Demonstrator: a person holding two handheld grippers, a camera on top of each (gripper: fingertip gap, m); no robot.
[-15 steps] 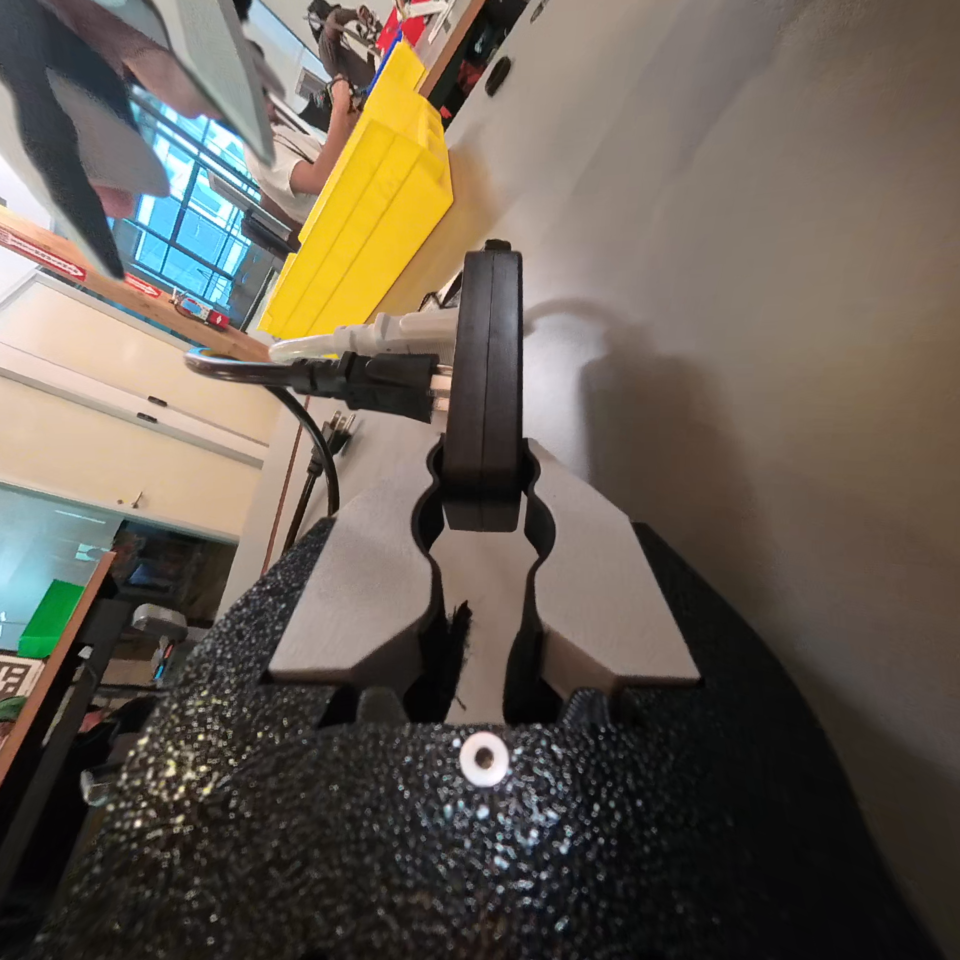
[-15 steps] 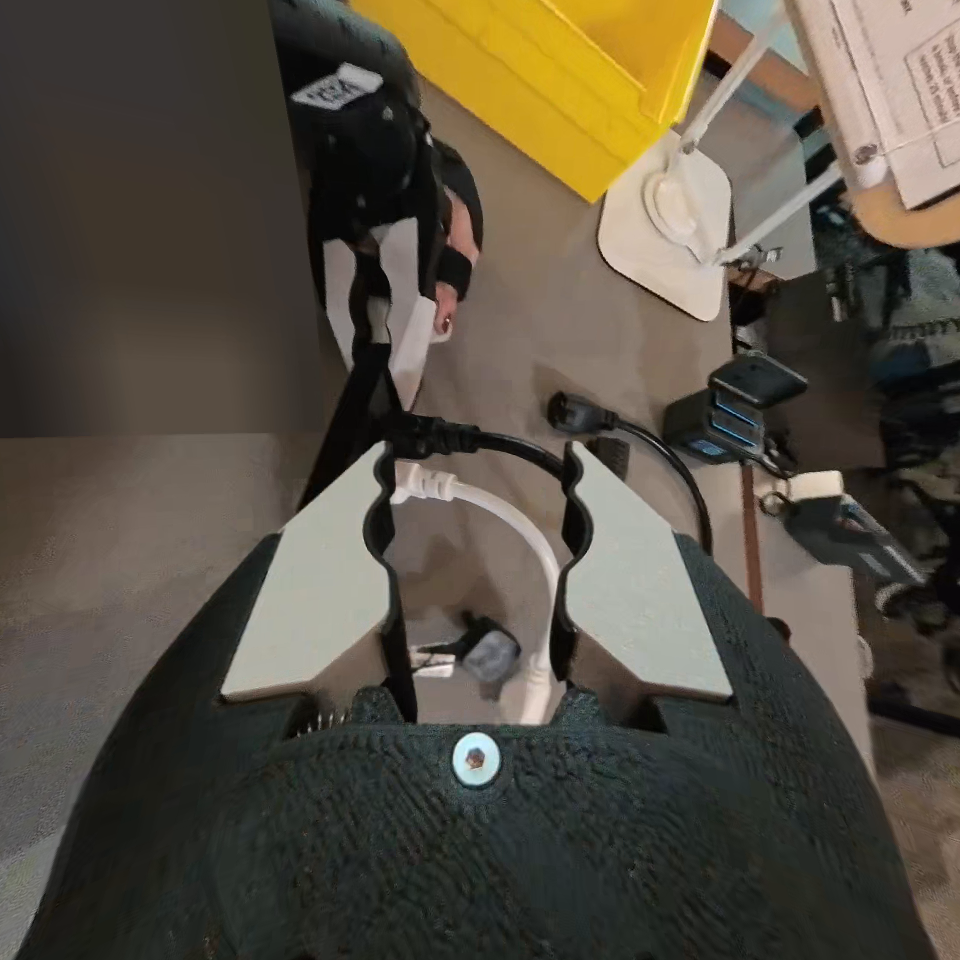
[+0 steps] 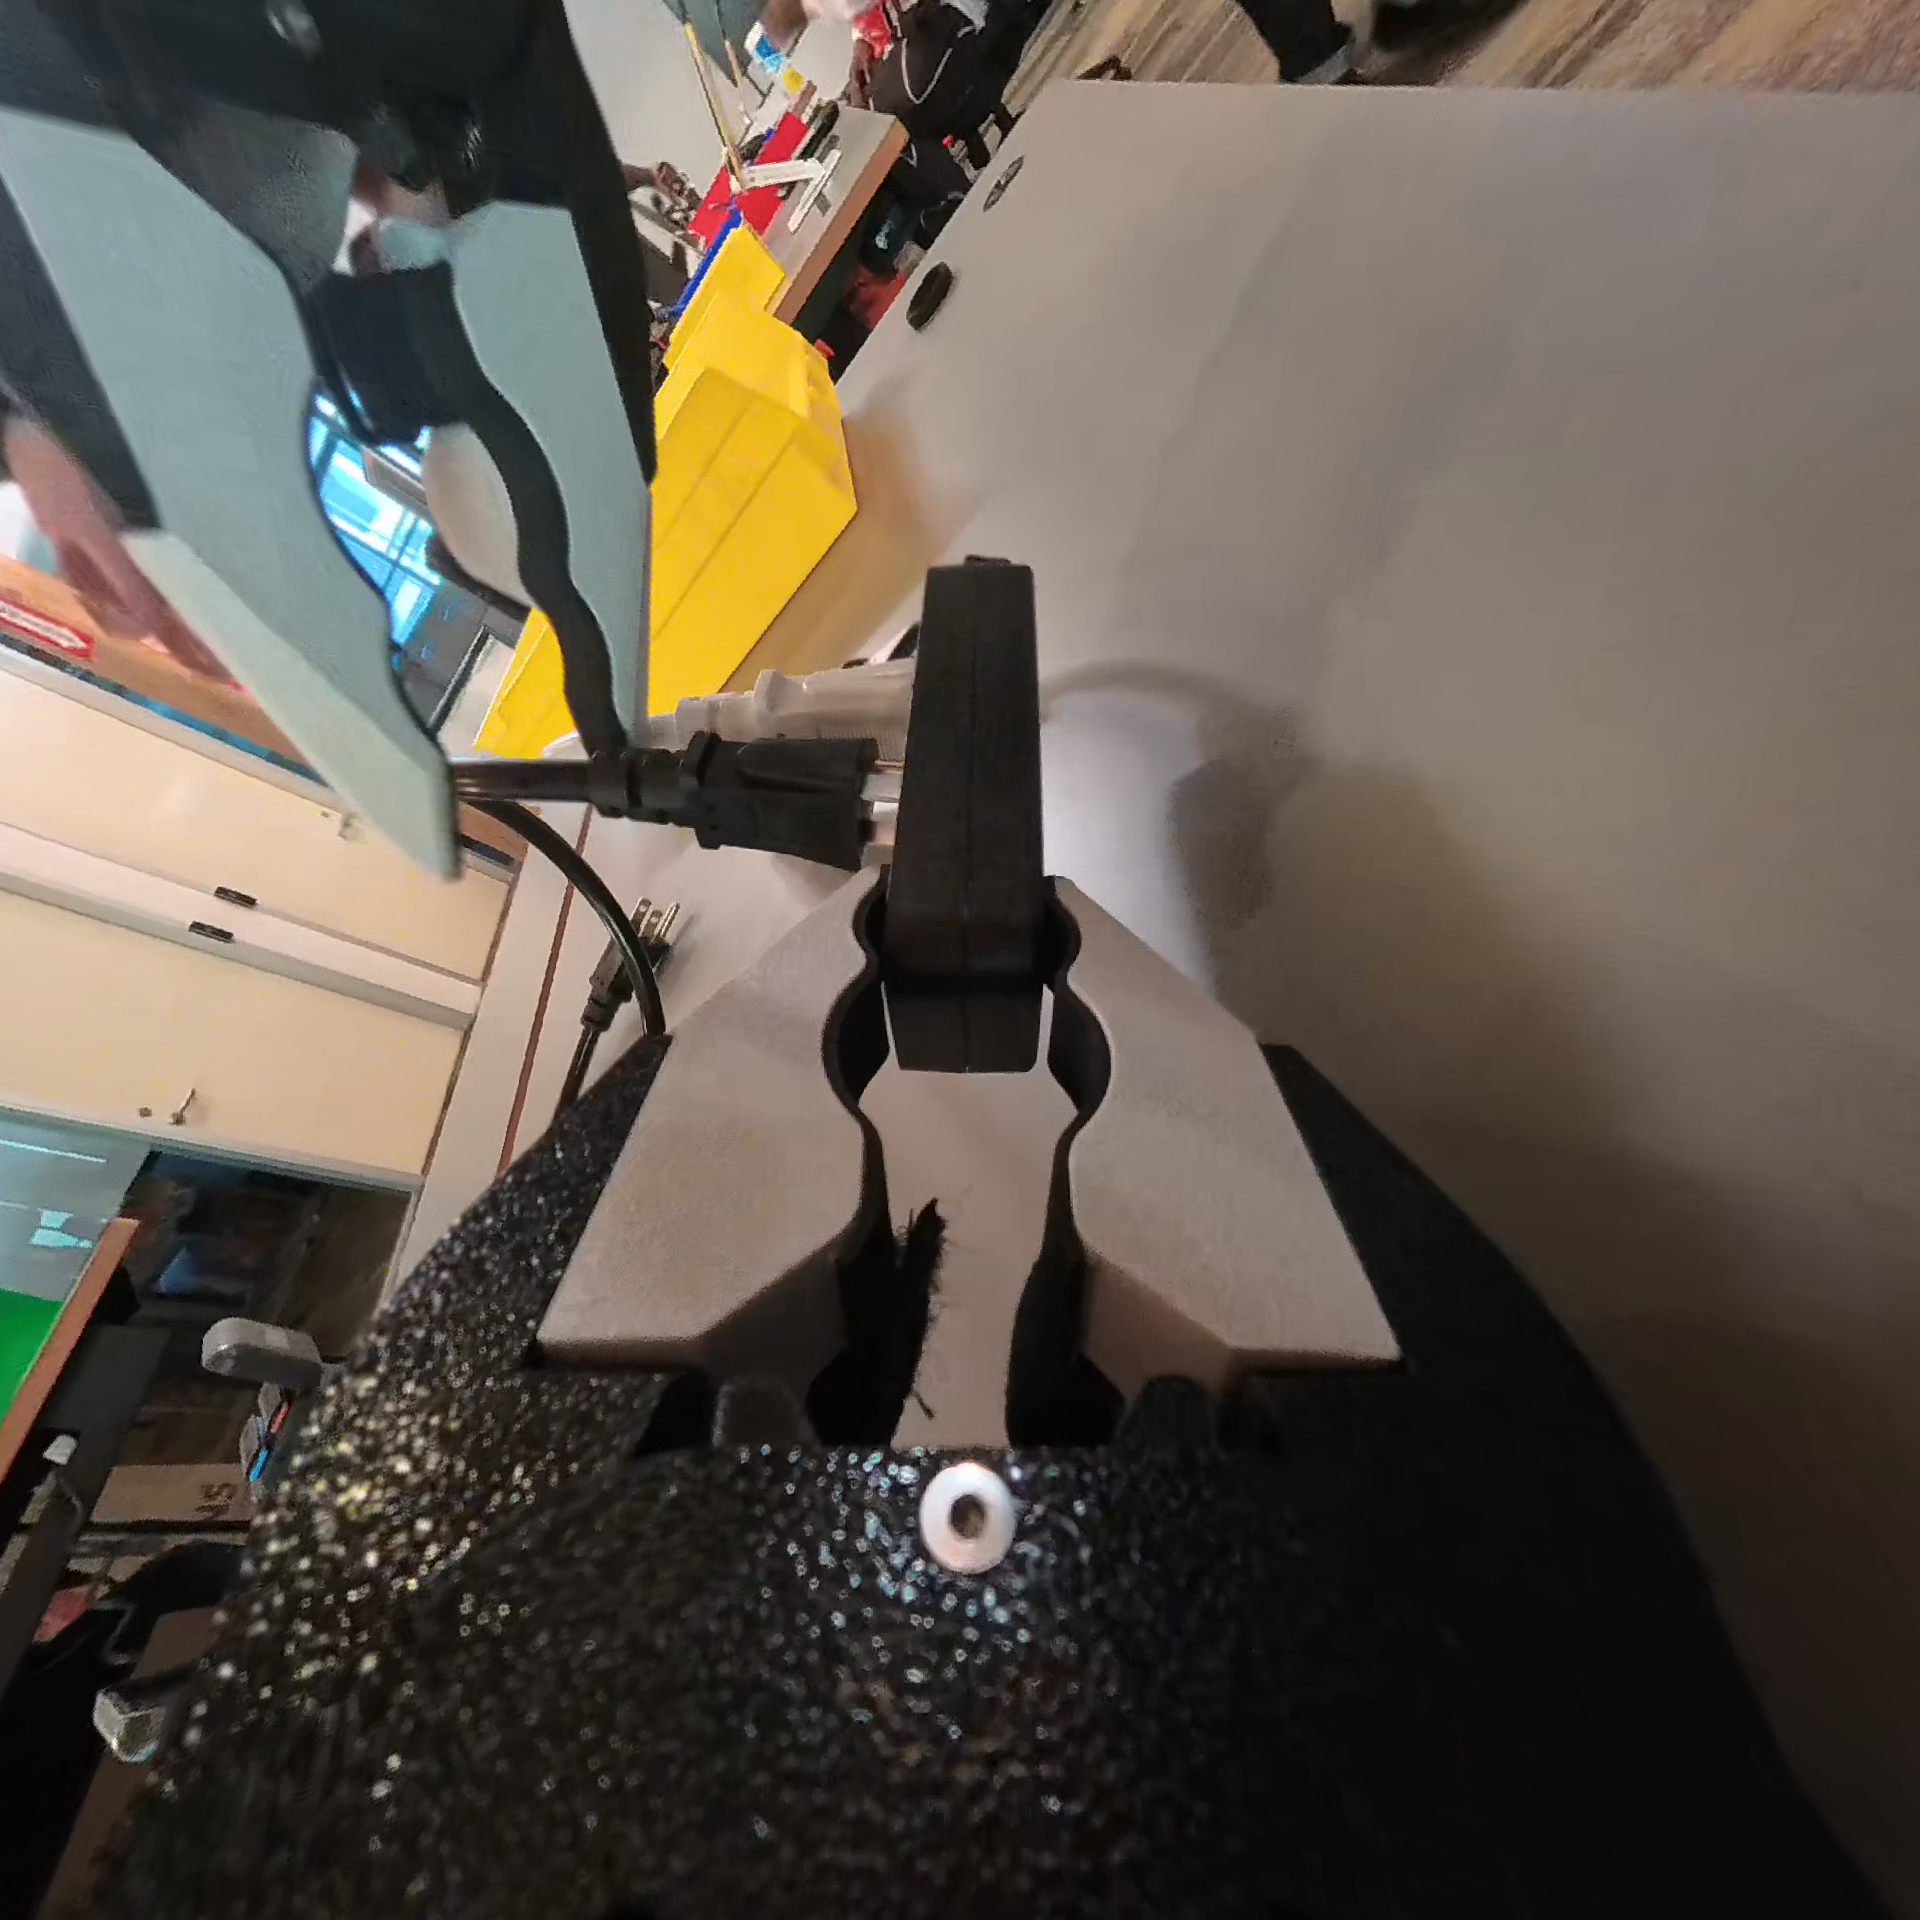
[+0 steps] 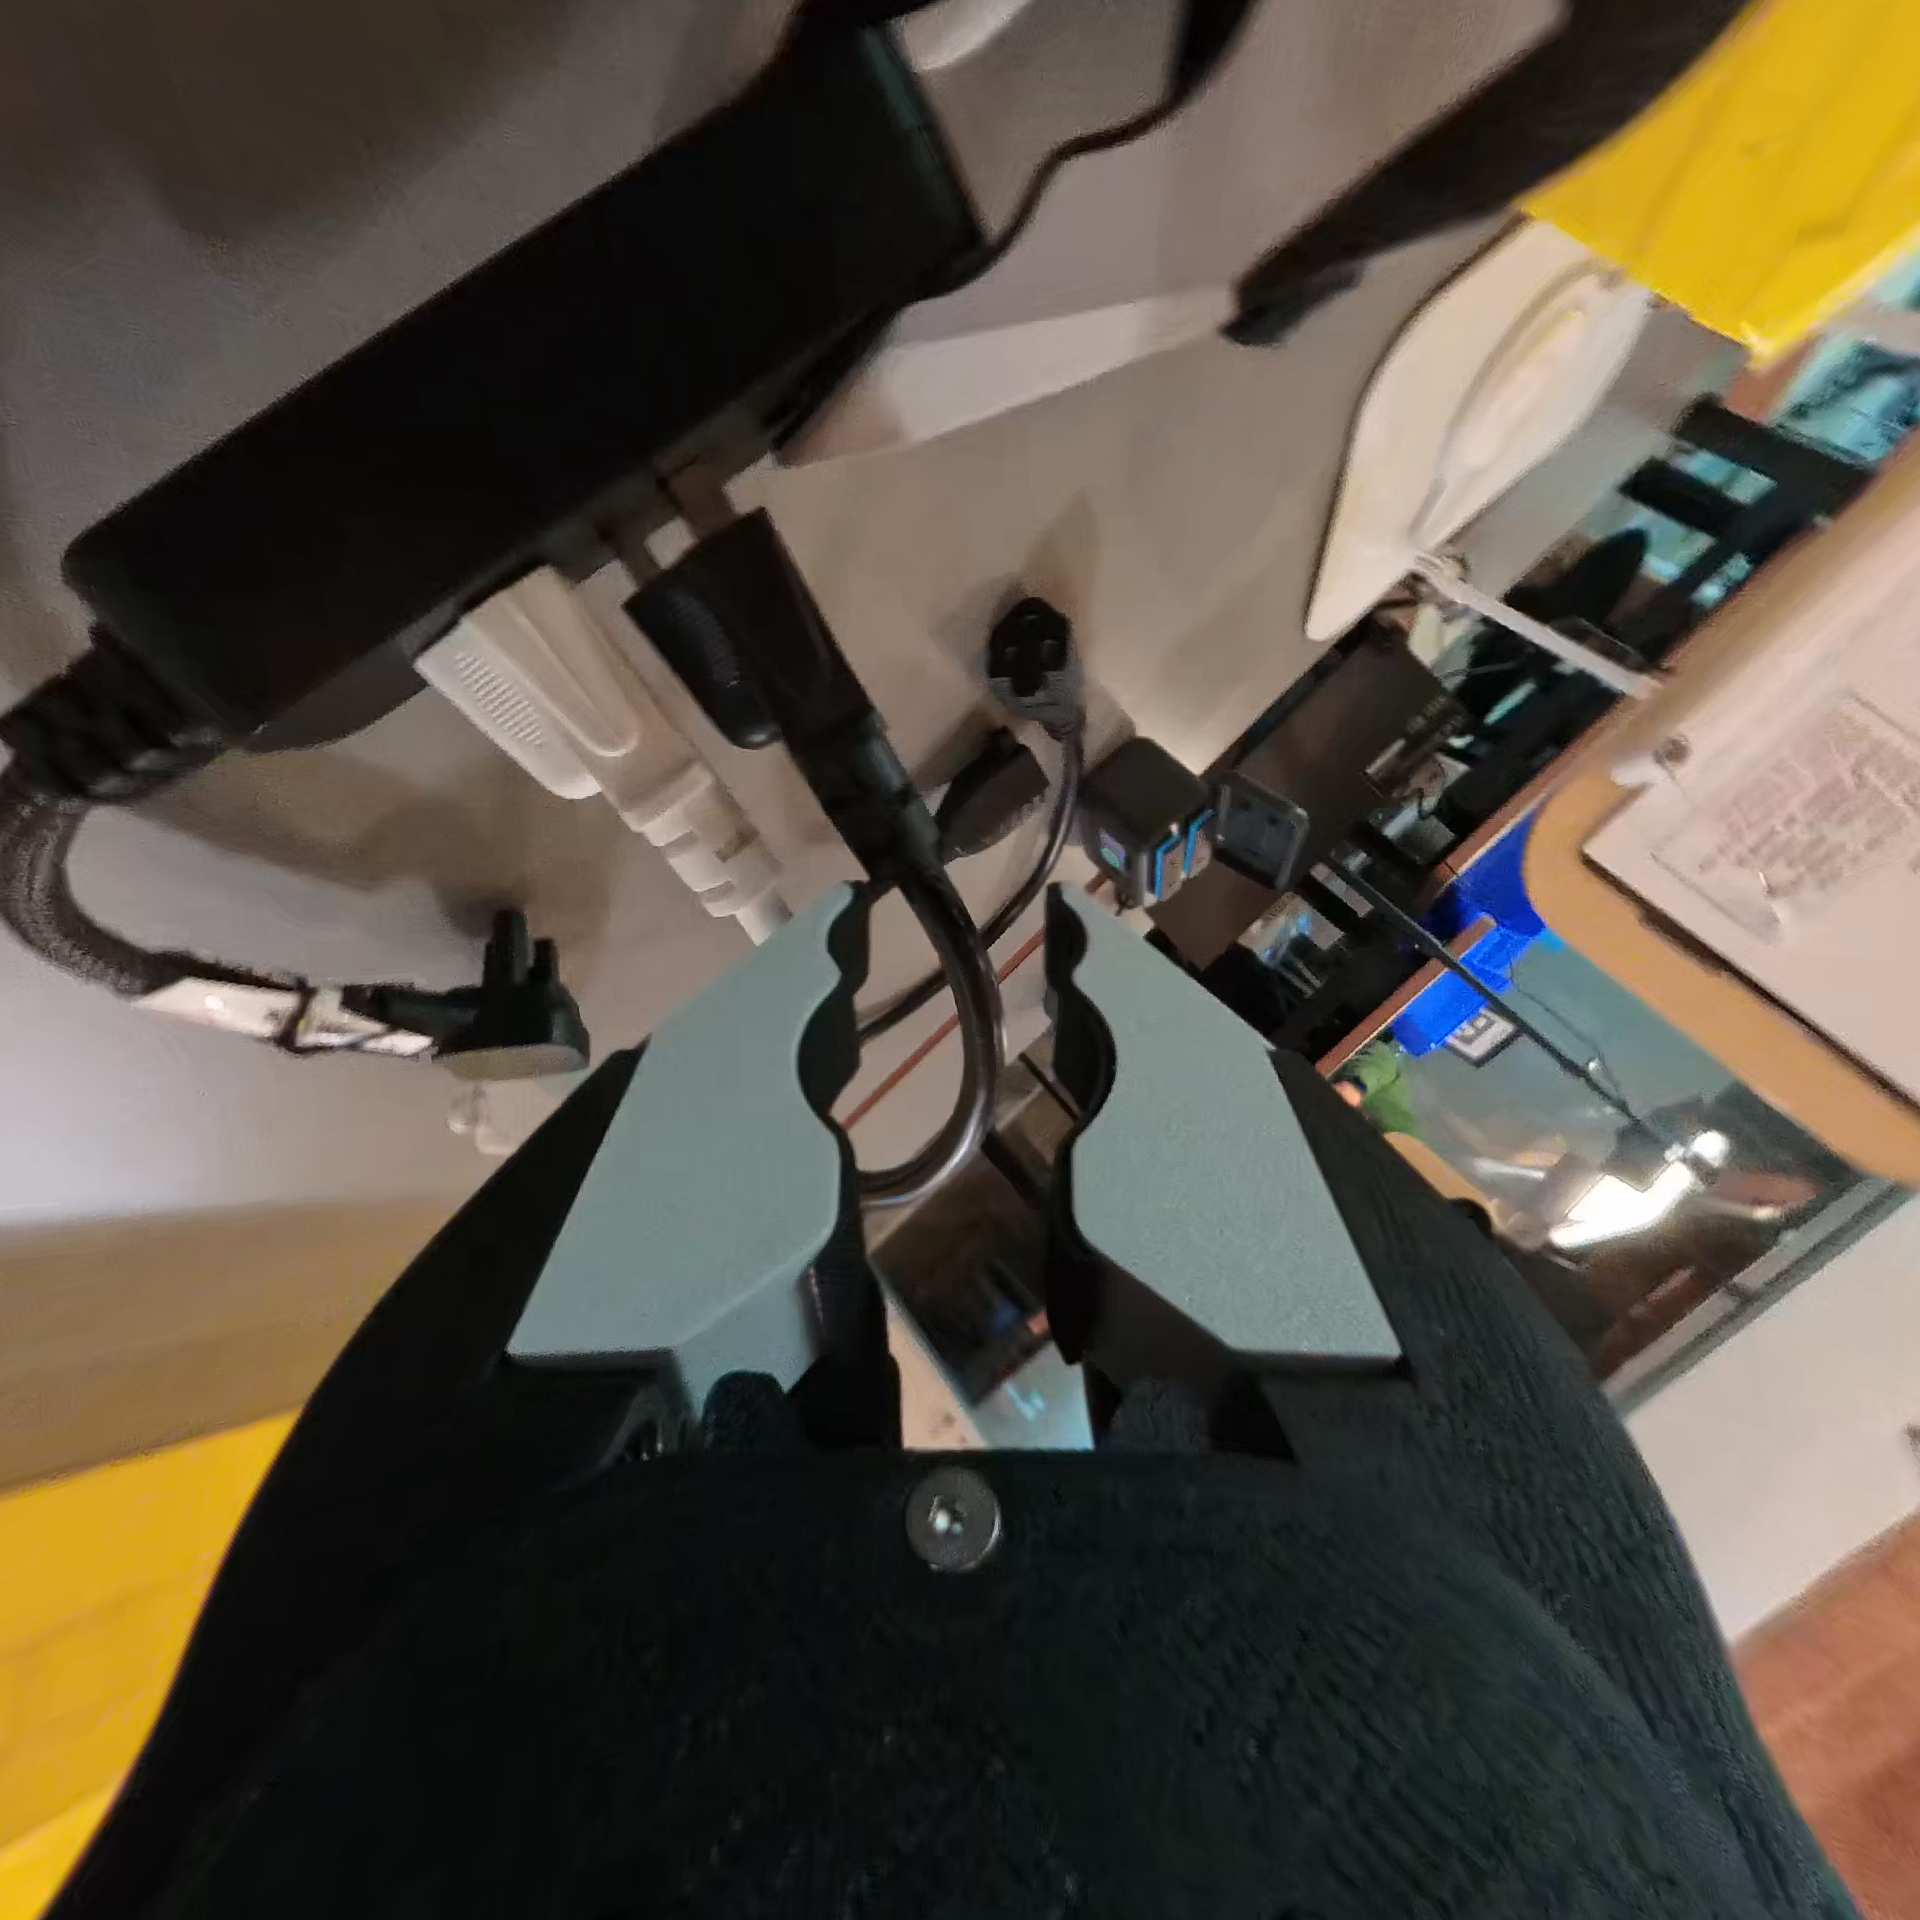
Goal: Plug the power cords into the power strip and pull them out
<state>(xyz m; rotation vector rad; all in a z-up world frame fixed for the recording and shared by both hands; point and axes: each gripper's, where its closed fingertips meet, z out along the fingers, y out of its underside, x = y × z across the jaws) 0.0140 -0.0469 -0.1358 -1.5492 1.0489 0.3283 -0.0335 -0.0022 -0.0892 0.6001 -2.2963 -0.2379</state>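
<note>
We note the left gripper (image 3: 966, 940) closed on the near end of the black power strip (image 3: 971, 769), the strip's narrow edge seated in the notches of both fingers (image 3: 727, 1122) and standing out from them away from the camera over the grey table (image 3: 1455, 520). Two plugs sit in the strip's left face: a black plug (image 3: 769, 795) nearest the fingertips, its prongs partly showing at the socket, and a white plug (image 3: 800, 696) just beyond it. In the left wrist view the right gripper (image 3: 520, 769) hangs at upper left, its fingertips at the black cord just behind the plug. From the right wrist view, our right gripper (image 4: 951, 904) has its fingers apart, with the black cord (image 4: 961, 997) looping through the gap, touching neither that we can see. The plug itself (image 4: 748, 634) lies just beyond the tips, white plug (image 4: 561, 686) to its left. Yellow bins (image 3: 748, 468) stand far along the table.
</note>
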